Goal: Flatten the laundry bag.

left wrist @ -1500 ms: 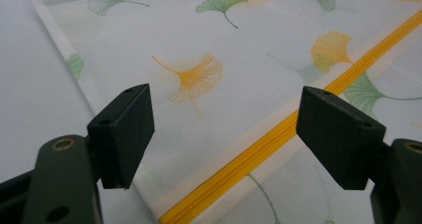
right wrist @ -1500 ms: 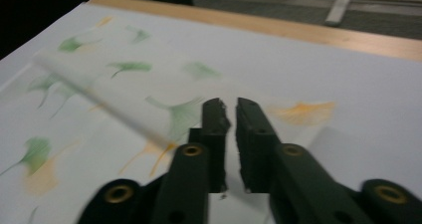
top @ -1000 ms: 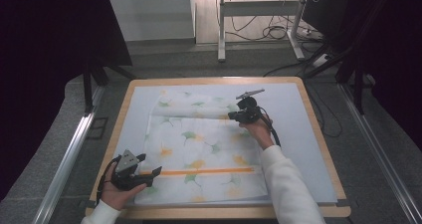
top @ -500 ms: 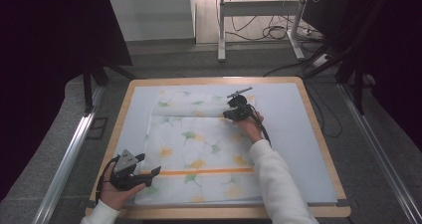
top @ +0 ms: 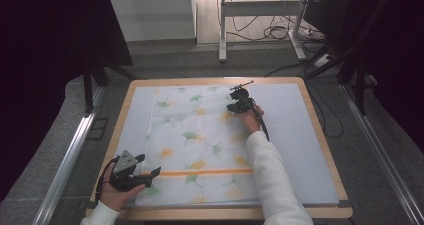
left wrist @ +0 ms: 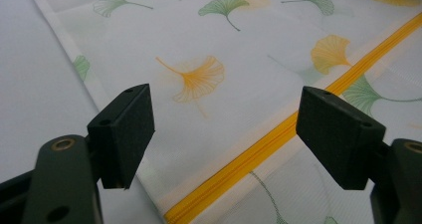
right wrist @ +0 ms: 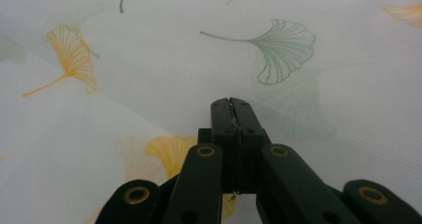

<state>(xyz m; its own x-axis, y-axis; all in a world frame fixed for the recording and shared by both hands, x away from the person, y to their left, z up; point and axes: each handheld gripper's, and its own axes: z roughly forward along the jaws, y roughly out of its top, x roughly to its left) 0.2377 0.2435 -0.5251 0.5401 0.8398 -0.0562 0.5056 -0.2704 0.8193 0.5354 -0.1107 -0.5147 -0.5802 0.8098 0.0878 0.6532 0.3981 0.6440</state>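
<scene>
Right tool pinched shut on thin white ginkgo-print cloth, orange stripe between wide-open left tool jaws.

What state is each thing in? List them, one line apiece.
Leaf-print cloth: spread flat on the table, far part folded over in a band.
Orange stripe: lies straight across the cloth's near part.
Left gripper: open, jaws wide apart over the cloth's near left edge.
Right gripper: shut, jaws pressed together over the cloth; whether it pinches any fabric is unclear.
Table: covered with a pale mat.
</scene>
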